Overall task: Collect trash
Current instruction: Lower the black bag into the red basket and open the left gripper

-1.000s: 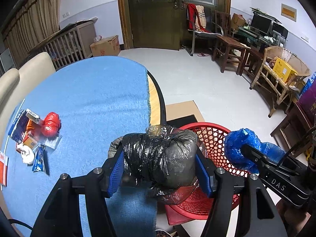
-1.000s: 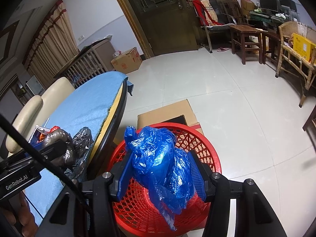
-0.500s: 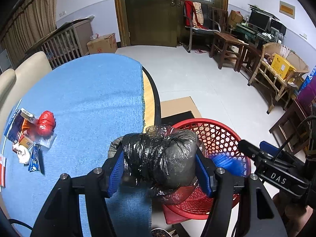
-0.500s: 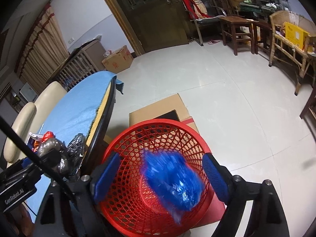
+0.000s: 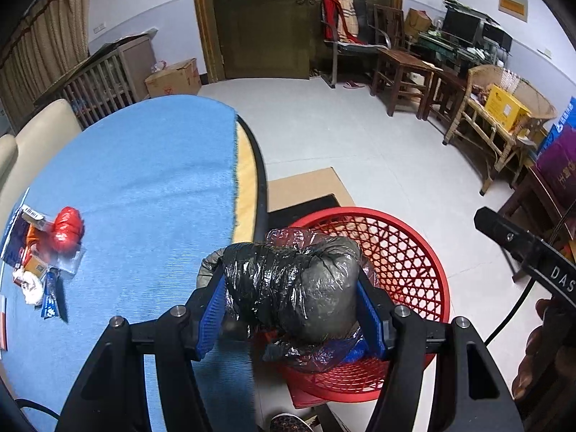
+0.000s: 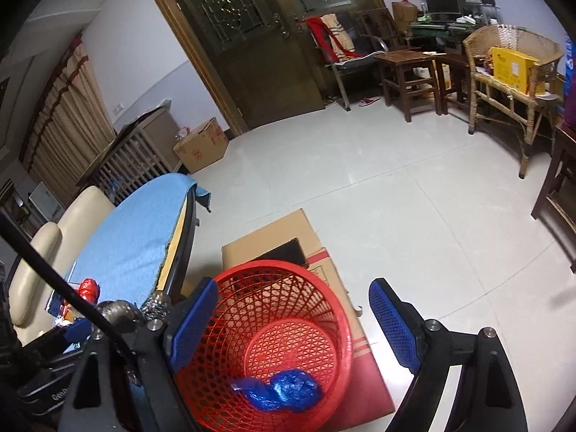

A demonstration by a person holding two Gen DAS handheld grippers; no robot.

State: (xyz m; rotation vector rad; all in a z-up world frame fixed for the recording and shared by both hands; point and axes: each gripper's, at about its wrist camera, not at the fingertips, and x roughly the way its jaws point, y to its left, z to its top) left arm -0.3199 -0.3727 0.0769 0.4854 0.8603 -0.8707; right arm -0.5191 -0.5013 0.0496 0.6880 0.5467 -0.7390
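Note:
My left gripper [image 5: 291, 309] is shut on a crumpled black plastic bag [image 5: 295, 288] and holds it at the table's edge, over the near rim of the red mesh basket [image 5: 406, 252]. My right gripper [image 6: 295, 327] is open and empty above the red basket [image 6: 280, 327]. A crumpled blue plastic bag [image 6: 280, 394] lies at the bottom of the basket. More trash lies on the blue tablecloth [image 5: 144, 187] at the left: a red crumpled bag [image 5: 66, 228] and several small wrappers [image 5: 32, 270].
The basket stands on a flat cardboard box [image 6: 288, 230] on the white floor beside the round table. A beige chair [image 5: 36, 136] is behind the table. Wooden chairs [image 5: 399, 72], a wicker chair [image 6: 511, 72] and a door [image 5: 262, 18] are farther off.
My right gripper opened and the blue bag fell into the red basket. The right gripper then drew back and up. My left gripper kept hold of the black bag.

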